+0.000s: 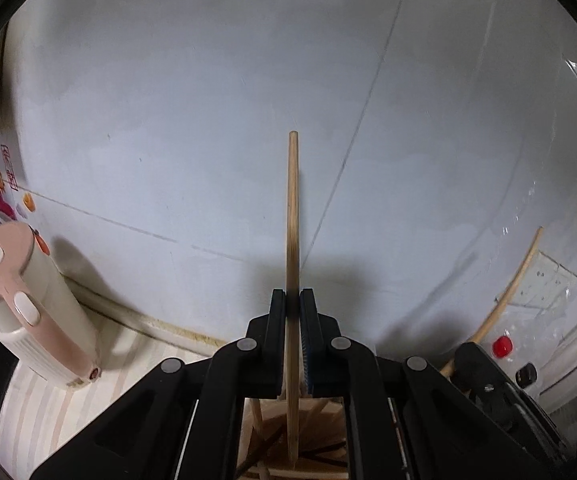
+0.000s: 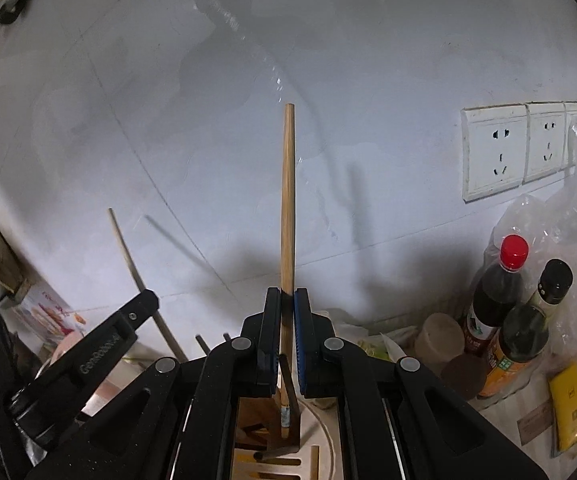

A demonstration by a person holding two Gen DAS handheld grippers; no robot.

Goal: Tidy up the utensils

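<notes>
matt wooden chopstick (image 1: 293, 216), glossy white wall tiles (image 1: 168, 100)

Wall (image 1: 168, 120) bare ahead; pink kettle (image 1: 28, 312) blocks left; bottles (image 2: 504, 312) and sockets (image 2: 494, 152) crowd right.

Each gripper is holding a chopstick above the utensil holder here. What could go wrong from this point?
1. The left gripper pinches its chopstick only at the pad tips, so it may pivot or slip.
2. The right gripper's chopstick may snag on utensils crowding the holder below.
</notes>
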